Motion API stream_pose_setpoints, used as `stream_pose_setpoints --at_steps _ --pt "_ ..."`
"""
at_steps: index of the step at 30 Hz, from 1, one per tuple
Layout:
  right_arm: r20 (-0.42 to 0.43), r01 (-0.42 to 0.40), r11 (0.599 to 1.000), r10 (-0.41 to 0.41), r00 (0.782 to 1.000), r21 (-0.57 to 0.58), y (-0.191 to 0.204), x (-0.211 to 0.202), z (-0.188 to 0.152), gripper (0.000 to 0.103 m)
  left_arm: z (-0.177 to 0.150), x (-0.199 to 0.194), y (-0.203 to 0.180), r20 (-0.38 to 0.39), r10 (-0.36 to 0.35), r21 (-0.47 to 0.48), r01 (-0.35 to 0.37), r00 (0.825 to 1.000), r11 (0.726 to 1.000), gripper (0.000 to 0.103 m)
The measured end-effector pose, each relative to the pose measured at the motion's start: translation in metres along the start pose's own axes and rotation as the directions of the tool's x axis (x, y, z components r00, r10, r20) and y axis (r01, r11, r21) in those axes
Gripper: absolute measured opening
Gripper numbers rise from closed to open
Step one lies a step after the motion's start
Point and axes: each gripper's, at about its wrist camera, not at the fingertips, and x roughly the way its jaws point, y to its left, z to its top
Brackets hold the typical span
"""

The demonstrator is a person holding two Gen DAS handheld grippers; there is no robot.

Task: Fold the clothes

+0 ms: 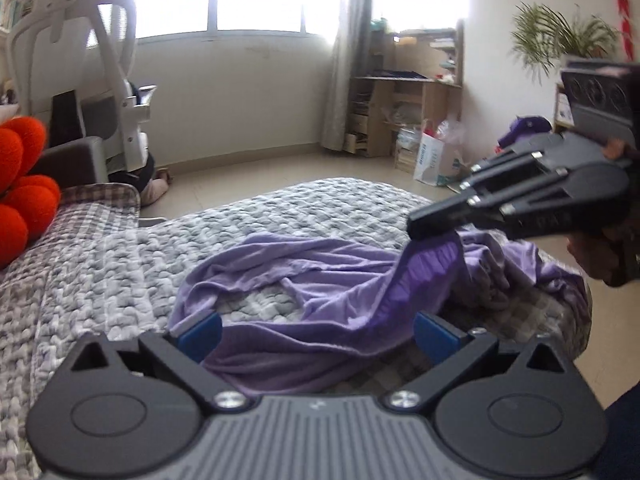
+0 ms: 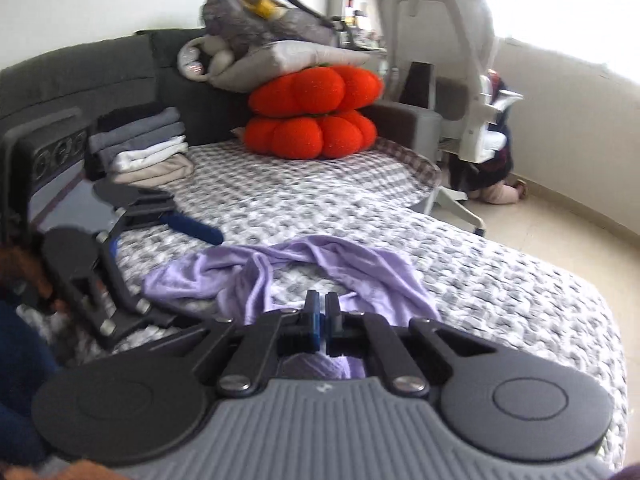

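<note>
A lilac garment (image 1: 312, 280) lies crumpled on the grey-and-white quilted bed cover (image 1: 120, 264), near its front edge. The right gripper (image 1: 416, 226) has its jaws pressed together on one edge of this garment and holds that part lifted above the rest. The left gripper (image 1: 318, 334) stands wide apart over the near fold of the cloth, and its blue pads (image 1: 200, 336) do not press on it.

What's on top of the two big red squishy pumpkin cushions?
A pale grey folded pillow sits on the red cushions, with a grey bag on top of that. Something yellow peeks out of the bag; the rest inside is hidden.
</note>
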Motion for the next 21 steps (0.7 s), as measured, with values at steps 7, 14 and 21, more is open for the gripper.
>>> stream_pose_setpoints --at_steps 7,14,21 --pt "0.115 -0.002 0.993 -0.012 0.993 0.120 -0.009 -0.018 0.013 0.002 -0.003 0.004 -0.003 -0.015 -0.110 -0.032 0.109 0.994 0.993 0.102" --pt "0.052 -0.083 0.996 0.083 0.995 0.012 -0.005 -0.023 0.012 0.002 -0.012 0.002 0.035 -0.053 -0.060 -0.261 0.044 0.997 0.964 0.102" --pt "-0.050 -0.075 0.997 0.076 0.996 0.019 -0.009 -0.020 -0.035 0.063 -0.013 0.021 0.049 -0.069 -0.053 -0.328 0.027 0.996 0.944 0.102"
